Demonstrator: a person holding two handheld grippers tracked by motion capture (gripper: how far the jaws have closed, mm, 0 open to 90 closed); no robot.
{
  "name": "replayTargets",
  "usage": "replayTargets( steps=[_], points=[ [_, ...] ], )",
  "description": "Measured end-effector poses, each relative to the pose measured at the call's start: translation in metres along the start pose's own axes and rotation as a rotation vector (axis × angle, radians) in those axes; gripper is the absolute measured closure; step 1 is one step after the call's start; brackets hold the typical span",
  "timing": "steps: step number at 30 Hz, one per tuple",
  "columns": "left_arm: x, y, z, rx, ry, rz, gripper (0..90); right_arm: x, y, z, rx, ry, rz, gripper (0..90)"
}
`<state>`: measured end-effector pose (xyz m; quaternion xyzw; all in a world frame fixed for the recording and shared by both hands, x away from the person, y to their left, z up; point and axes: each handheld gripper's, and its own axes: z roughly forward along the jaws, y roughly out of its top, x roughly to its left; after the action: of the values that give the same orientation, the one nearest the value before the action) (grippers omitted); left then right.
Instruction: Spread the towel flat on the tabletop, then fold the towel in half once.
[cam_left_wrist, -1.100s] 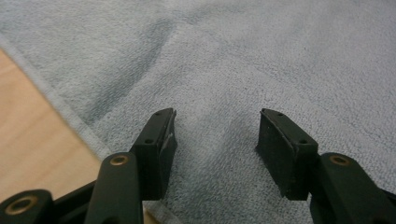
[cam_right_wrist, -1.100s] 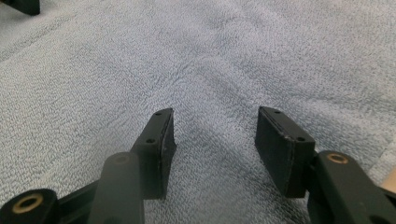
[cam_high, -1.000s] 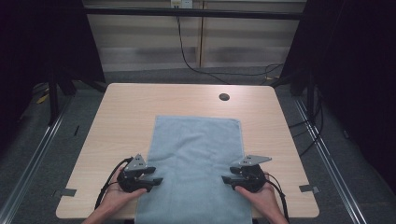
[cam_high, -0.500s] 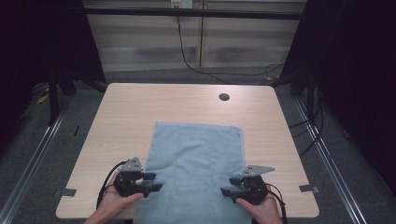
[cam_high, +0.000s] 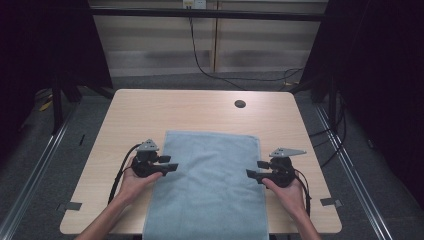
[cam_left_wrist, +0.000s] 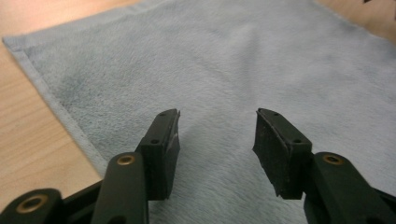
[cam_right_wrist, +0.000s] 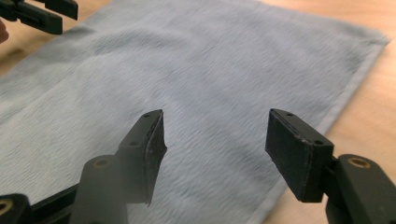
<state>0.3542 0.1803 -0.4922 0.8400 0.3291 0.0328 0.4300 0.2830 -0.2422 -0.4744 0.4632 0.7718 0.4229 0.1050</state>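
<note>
Grippers apart, towel (cam_high: 207, 187) between.

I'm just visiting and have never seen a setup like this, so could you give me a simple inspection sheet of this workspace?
Surface: light wooden table, with a small dark round hole near its far edge.
Job's things: pale blue towel spread flat, its near end hanging over the table's near edge.
Clutter: nothing seen.
Grippers: left claw over the towel's left edge, right claw over its right edge; both open, nothing between the jaws; the right jaws have just been opening.
Cables: a black cable trails from the left claw, another from the right; more on the floor beyond.
Surroundings: dark curtains, pale wall panels.
</note>
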Motion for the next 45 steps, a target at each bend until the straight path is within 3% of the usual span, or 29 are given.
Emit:
replayTargets(
  steps=[6, 12, 16, 19, 22, 25, 31, 37, 41, 45],
  points=[
    [-0.003, -0.007, 0.004, 0.029, 0.026, 0.042, 48.8, -0.014, 0.017, 0.014, 0.009, -0.024, -0.014, 35.2],
    [0.003, -0.012, 0.006, 0.015, 0.02, 0.027, 48.6, -0.035, 0.037, 0.033, 0.012, -0.048, -0.018, 34.8],
    [0.003, -0.014, 0.006, 0.003, 0.014, 0.048, 48.5, -0.045, 0.045, 0.043, -0.04, -0.048, -0.003, 35.3],
    [0.004, -0.015, 0.006, -0.004, 0.007, 0.047, 48.5, -0.051, 0.051, 0.058, 0.021, -0.068, -0.027, 34.7],
    [0.004, -0.016, 0.005, -0.004, 0.0, 0.046, 48.5, -0.056, 0.058, 0.068, 0.036, -0.073, -0.01, 34.8],
    [0.005, -0.017, 0.004, -0.005, -0.012, 0.039, 48.5, -0.058, 0.06, 0.078, 0.072, -0.121, -0.034, 35.2],
    [0.005, -0.018, 0.004, -0.01, -0.007, 0.037, 48.9, -0.074, 0.057, 0.084, 0.078, -0.148, 0.003, 34.3],
    [0.006, -0.02, 0.001, -0.012, -0.039, 0.008, 48.9, -0.071, 0.054, 0.086, 0.116, -0.154, -0.038, 34.3],
    [0.004, -0.024, -0.004, -0.01, -0.052, 0.003, 48.9, -0.066, 0.049, 0.086, 0.098, -0.185, -0.078, 34.9],
    [0.001, -0.026, -0.007, 0.004, -0.056, 0.014, 48.9, -0.063, 0.049, 0.085, 0.116, -0.178, -0.088, 41.3]
  ],
)
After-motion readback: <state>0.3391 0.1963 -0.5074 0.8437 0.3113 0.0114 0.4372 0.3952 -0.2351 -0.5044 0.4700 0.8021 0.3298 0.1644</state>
